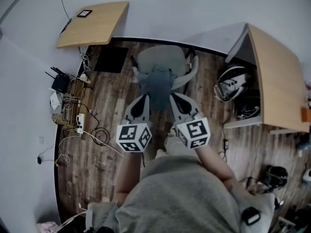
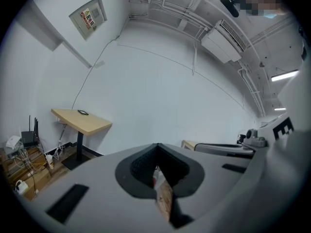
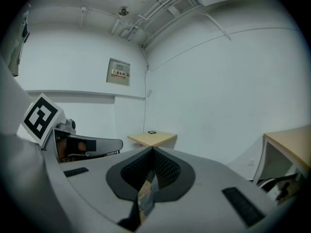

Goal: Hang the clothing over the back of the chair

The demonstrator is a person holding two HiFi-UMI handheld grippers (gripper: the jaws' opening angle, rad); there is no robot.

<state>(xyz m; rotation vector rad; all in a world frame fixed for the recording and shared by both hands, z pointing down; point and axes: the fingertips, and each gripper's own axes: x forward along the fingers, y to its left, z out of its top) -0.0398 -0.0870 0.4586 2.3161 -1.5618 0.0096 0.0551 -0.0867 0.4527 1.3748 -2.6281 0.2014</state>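
Left claw (image 1: 145, 98), right claw (image 1: 174, 96) both closed, holding nothing, near chair (image 1: 163, 56). Clothing (image 1: 157, 85) on chair back may slip off if hanging uneven.

Head view overhead, gripper views share desk (image 2: 82, 120)

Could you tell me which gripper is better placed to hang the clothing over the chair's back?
Right, marginally. Both grippers hold the clothing in front of the chair, but the right gripper sits nearer the chair's middle, the left gripper toward its edge. Both will likely move together.
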